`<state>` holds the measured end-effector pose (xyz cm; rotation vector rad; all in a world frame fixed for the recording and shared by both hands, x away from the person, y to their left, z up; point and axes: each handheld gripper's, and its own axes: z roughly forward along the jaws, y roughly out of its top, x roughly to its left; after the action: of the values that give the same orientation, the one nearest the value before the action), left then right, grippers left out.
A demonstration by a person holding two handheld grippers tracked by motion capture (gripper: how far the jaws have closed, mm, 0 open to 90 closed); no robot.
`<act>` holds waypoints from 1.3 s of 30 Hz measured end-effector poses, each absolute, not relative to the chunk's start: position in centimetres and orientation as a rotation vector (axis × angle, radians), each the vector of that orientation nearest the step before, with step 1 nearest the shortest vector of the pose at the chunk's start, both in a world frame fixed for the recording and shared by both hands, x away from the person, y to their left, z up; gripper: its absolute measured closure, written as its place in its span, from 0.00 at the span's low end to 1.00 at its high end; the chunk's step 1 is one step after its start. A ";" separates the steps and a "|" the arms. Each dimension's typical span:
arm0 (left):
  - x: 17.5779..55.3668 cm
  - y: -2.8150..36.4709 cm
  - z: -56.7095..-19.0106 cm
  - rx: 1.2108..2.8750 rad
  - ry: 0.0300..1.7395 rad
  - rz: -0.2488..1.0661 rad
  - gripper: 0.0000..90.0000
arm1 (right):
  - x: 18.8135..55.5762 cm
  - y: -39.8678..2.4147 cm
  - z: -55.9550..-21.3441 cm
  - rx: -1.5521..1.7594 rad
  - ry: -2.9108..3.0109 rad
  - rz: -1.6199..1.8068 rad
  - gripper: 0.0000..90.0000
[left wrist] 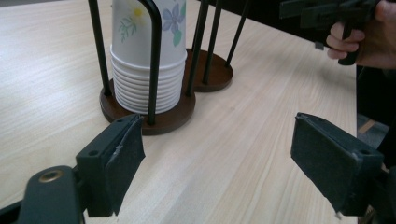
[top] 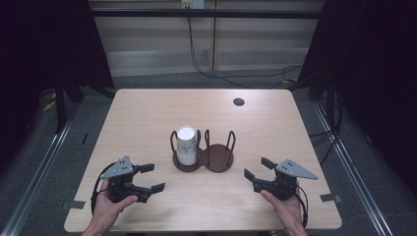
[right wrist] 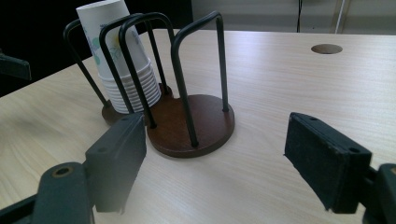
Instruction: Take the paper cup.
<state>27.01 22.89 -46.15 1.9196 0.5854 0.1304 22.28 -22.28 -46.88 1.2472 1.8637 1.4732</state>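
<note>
The pale wooden table (top: pixel 147 113) spreads before me, and near its middle sits the twin-ring cup holder (top: pixel 203 158), a dark wooden base of two joined discs with black wire hoops rising from each. Its left ring holds the stack of paper cups (top: pixel 187 145), upright, long axis vertical, open mouths down; the right ring stands bare. My left gripper (top: pixel 148 178) rests at about seven o'clock from the holder, jaws spread wide with nothing between them, and my right gripper (top: pixel 256 169) sits at about four o'clock, jaws likewise apart and pinching nothing. The stack lies toward one o'clock from my left jaws and toward ten o'clock from my right, so I judge the left hand the nearer one for a reach, with a hoop standing between its jaws and the cups. The left gripper view gives me the stacked rims (left wrist: pixel 148 84) and the floral print close up, plus my other hand farther off at two o'clock; the right gripper view shows the empty disc (right wrist: pixel 194 126) plainly and a small round hole (right wrist: pixel 326 48) in the table beyond.
</note>
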 end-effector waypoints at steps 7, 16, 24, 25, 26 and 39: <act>26.9 22.4 -46.3 1.933 0.588 0.111 0.19 | 22.3 -22.3 -46.9 1.282 1.905 1.479 0.20; 27.0 22.3 -45.0 1.913 0.571 0.086 0.19 | 22.3 -22.3 -46.9 1.271 1.929 1.477 0.21; 26.9 21.5 -43.8 1.976 0.510 0.042 0.25 | 21.9 -21.9 -46.7 1.231 1.964 1.472 0.22; 27.0 21.2 -43.6 1.989 0.500 0.040 0.26 | 21.8 -21.9 -46.7 1.237 1.966 1.471 0.22; 27.0 21.0 -43.6 1.989 0.505 0.043 0.25 | 21.7 -21.9 -46.7 1.236 1.969 1.472 0.22; 28.8 21.0 -41.6 1.992 0.562 0.061 0.19 | 21.9 -21.5 -46.9 1.217 2.017 1.481 0.23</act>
<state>28.77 21.00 -41.64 1.9918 0.5617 0.0609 21.88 -21.47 -46.87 1.2171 2.0168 1.4810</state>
